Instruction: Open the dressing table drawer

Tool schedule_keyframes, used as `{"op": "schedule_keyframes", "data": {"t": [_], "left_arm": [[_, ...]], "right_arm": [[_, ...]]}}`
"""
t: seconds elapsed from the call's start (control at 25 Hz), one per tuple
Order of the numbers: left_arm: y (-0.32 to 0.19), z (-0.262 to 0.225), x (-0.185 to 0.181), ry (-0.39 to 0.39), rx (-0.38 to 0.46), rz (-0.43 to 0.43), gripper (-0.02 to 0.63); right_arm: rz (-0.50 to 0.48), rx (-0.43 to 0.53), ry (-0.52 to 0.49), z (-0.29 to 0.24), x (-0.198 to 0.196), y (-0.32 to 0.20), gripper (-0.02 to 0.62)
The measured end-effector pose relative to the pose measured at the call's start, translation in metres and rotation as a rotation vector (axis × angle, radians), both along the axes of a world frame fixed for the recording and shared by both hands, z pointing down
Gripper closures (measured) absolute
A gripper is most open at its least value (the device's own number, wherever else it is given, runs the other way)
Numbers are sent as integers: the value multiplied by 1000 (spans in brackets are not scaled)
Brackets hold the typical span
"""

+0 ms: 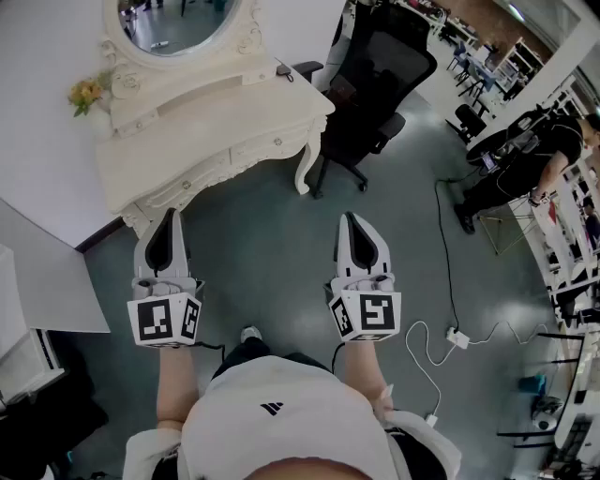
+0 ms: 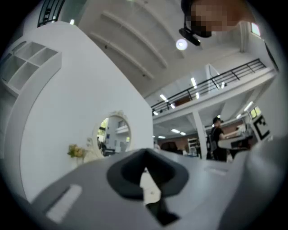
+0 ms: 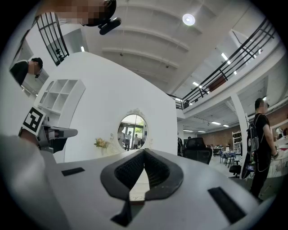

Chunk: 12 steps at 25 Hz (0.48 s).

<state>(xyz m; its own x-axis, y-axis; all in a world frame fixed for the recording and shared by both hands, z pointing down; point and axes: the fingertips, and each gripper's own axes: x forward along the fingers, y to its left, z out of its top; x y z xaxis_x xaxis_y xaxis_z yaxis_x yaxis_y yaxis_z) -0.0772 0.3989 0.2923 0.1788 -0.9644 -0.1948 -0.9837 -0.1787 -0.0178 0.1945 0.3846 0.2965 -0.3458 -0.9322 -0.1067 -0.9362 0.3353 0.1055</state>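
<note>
2 tools are held out side by side above the grey floor (image 1: pixel 262 253), well apart from each other. The left tool (image 1: pixel 170 216) is clenched - its jaws are pressed together at the tips and nothing is held between them. The right tool (image 1: pixel 350 217) is clenched too, and it is also empty. In the head view both are pointed toward 12 o'clock.

The white bench (image 1: pixel 225 103) is seen at 11 o'clock in the head view, set against the wall. The drawer (image 1: pixel 267 147) is found in the front of the bench, just under the top, with a small knob on it. It is shut - its front is lined up with the rest of the bench front. The drawer is touched by neither tool. The left tool's tip is seen near the bench's close corner, and the right tool is farther off, out over the floor.

A round mirror (image 1: pixel 178 23) is stood on the bench at 12 o'clock, and some yellow flowers (image 1: pixel 86 92) are placed to its left. A black chair (image 1: pixel 380 80) is parked just beside the bench at 1 o'clock. Another person (image 1: pixel 534 169) is seen at 3 o'clock, well apart from the tools. A white cable (image 1: pixel 422 352) is laid on the floor at 4 o'clock.
</note>
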Motion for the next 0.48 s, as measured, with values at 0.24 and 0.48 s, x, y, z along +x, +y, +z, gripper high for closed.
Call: {"op": "schedule_keyframes", "data": {"t": [0.24,0.48], "left_arm": [[6,0,8,-7,-2,-1,598],[6,-1,9,-12,-2,-6,598]], "right_arm": [[3,0,-5,2,9,5,598],[1,2,-11,3,10,3,598]]}}
